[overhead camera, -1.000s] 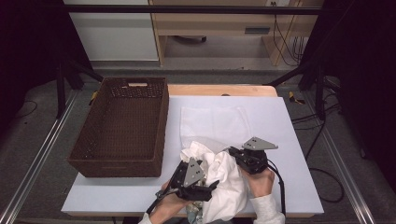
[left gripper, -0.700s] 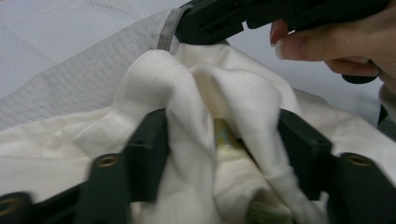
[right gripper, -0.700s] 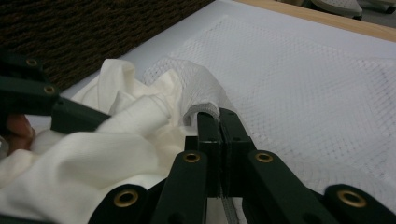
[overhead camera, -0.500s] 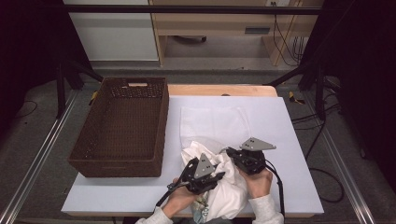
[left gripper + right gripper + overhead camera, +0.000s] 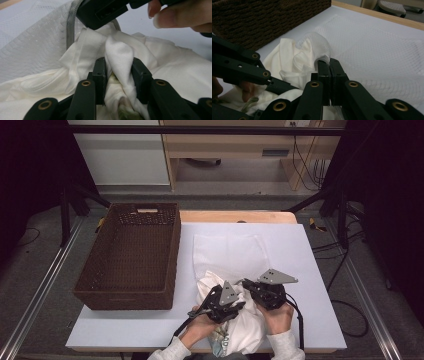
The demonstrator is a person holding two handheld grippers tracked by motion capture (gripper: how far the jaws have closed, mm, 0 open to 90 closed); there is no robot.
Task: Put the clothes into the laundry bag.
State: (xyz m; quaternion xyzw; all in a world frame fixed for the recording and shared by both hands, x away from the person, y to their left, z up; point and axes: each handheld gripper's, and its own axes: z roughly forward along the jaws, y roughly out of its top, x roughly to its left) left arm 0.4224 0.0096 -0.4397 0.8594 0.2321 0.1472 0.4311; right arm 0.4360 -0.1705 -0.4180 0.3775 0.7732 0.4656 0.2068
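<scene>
L gripper (image 5: 119,75) just closed, pinching white garment (image 5: 120,52); R gripper (image 5: 329,65) clamps mesh bag (image 5: 317,41).

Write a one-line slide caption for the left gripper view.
Left gripper shut on a fold of white garment, beside a mesh laundry bag.

Cream-white garment (image 5: 245,330) with a green-yellow print, white net-patterned mesh bag (image 5: 230,254) edged in grey, dark brown woven basket (image 5: 131,254), white table (image 5: 310,270) with pale wood far edge, black grippers with brass rivets
</scene>
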